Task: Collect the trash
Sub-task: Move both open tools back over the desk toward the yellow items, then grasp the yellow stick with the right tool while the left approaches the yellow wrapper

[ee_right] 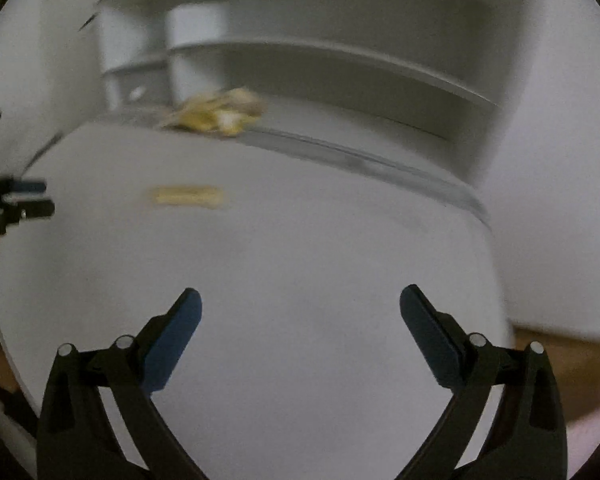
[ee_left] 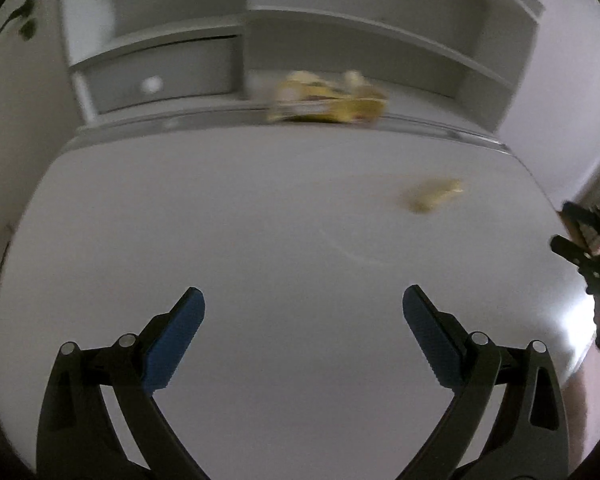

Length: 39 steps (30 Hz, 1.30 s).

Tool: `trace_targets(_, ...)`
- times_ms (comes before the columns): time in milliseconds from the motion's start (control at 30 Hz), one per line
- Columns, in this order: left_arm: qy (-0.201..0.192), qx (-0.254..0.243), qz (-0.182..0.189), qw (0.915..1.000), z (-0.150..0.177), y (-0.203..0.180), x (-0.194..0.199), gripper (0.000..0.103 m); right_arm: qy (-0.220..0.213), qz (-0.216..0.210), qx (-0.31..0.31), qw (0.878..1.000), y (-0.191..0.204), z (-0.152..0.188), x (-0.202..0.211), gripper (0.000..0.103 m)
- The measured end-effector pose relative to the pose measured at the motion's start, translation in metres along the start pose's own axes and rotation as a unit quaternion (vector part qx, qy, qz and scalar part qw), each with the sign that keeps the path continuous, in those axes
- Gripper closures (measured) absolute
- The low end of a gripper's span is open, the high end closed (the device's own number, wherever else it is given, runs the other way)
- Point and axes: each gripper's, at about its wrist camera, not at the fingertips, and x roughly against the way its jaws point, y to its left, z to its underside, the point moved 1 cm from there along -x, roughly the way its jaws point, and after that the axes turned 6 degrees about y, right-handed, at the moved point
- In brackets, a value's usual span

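- Two views show us one white worktop, which fills most of both pictures; both views are blurred.
- Behind the worktop we see a white shelf unit against the wall, with open shelves and, on its left side, a drawer with a round pale knob.
- At the far edge of the worktop, just in front of the lowest shelf, lies a heap of yellow trash. It looks like crumpled wrappers or peels, but the blur does not let us tell which.
- A smaller yellowish piece lies alone on the worktop, well apart from the heap and nearer to us. In the right wrist view it is to the left of centre.
- We hold the left hand-held gripper above the bare worktop, tilted downward. Its jaws stand wide apart, the blue pads face each other, and nothing is between them.
- We hold the right hand-held gripper in the same way: the jaws are spread wide over the bare worktop and grip nothing.
- Each hand-held gripper appears at the edge of the other's view, so they are side by side, and both are well apart from the trash.
- At the lower right of the right wrist view we see a strip of brown floor beyond the worktop edge.
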Motion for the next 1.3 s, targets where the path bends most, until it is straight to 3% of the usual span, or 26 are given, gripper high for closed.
trace_targets(67, -0.001, 0.008, -0.004, 1.0, 0.003, 0.021, 0.007, 0.007, 0.022, -0.027, 0.051, 0.998, 0.022, -0.025, -0.023, 0.019)
trace_targets(233, 0.008, 0.016, -0.002, 0.9998, 0.006, 0.044, 0.007, 0.007, 0.047, -0.053, 0.141, 0.987, 0.057, -0.077, -0.059, 0.023)
trace_targets(300, 0.009, 0.023, -0.004, 0.9997, 0.008, 0.058, 0.008, 0.007, 0.062, -0.061, 0.16, 0.983, 0.065, -0.087, -0.07, 0.04)
trace_targets(533, 0.008, 0.045, 0.004, 0.9989, 0.008, 0.09, 0.002, 0.007, 0.098, -0.107, 0.204, 0.968, 0.085, -0.102, -0.088, 0.041)
trace_targets(667, 0.007, 0.05, 0.01, 0.9987, 0.006, 0.093, -0.002, 0.007, 0.121, -0.14, 0.168, 0.968, 0.08, -0.106, -0.091, 0.06)
trace_targets(933, 0.01, 0.025, 0.012, 0.9996, -0.002, 0.085, -0.007, 0.007, 0.129, -0.142, 0.162, 0.968, 0.068, -0.094, -0.082, 0.061)
trace_targets(967, 0.009, 0.018, 0.019, 0.9996, -0.007, 0.082, -0.008, 0.007, 0.132, -0.138, 0.162, 0.968, 0.07, -0.095, -0.083, 0.068)
trace_targets(1000, 0.007, 0.008, 0.027, 0.9996, -0.013, 0.079, -0.009, 0.007, 0.136, -0.136, 0.158, 0.969, 0.071, -0.097, -0.083, 0.084)
trace_targets(1033, 0.005, -0.002, 0.033, 0.9995, -0.018, 0.076, -0.01, 0.007, 0.14, -0.135, 0.151, 0.969, 0.072, -0.1, -0.083, 0.089)
trace_targets(1133, 0.0, -0.059, 0.029, 0.9978, -0.048, 0.061, -0.022, 0.007, 0.151, -0.126, 0.119, 0.973, 0.07, -0.105, -0.086, 0.089)
trace_targets(1300, -0.003, -0.157, 0.02, 0.9874, -0.109, 0.019, -0.043, 0.007, 0.128, -0.114, 0.055, 0.984, 0.04, -0.096, -0.06, 0.089)
